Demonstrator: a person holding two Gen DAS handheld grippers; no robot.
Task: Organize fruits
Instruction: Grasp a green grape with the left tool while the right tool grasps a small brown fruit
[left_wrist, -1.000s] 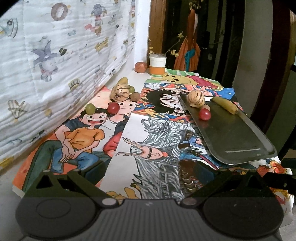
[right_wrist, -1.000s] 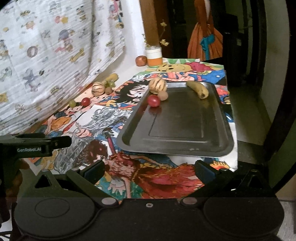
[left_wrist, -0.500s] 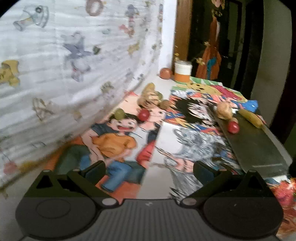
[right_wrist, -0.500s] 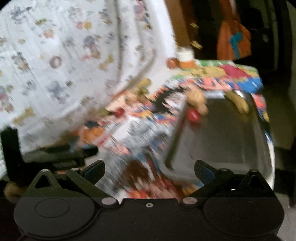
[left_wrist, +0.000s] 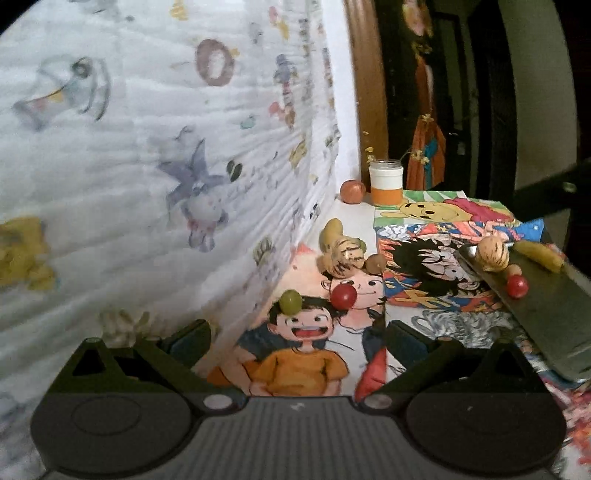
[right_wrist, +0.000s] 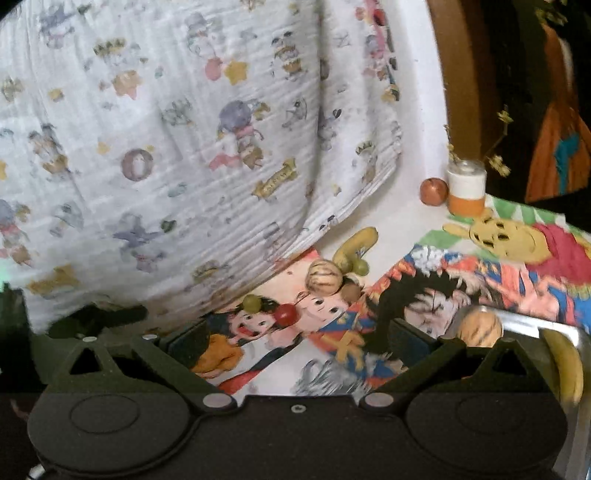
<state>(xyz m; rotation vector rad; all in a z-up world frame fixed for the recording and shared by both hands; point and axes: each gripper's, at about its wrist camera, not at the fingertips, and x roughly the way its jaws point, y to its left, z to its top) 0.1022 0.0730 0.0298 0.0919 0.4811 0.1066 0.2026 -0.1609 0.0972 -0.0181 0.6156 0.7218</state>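
- A white printed cloth (left_wrist: 155, 155) hangs along the left edge of the table (left_wrist: 354, 218), which is covered with cartoon posters (left_wrist: 436, 266); no writing on them is readable.
- A dark metal tray (left_wrist: 550, 317) at the table's right edge carries a striped melon (left_wrist: 493, 254), a banana (left_wrist: 539, 254) and a red fruit (left_wrist: 516, 286).
- Both the left hand-held gripper (left_wrist: 295, 338) and the right hand-held gripper (right_wrist: 295, 338) are released, holding nothing.
- Loose fruit lies near the cloth: a green grape (left_wrist: 290, 301) beside a red cherry (left_wrist: 343, 296).

Red cherry tomato (left_wrist: 343, 296), green grape (left_wrist: 290, 301), dark grey tray (left_wrist: 546, 314), cartoon-printed white cloth (right_wrist: 166, 147).
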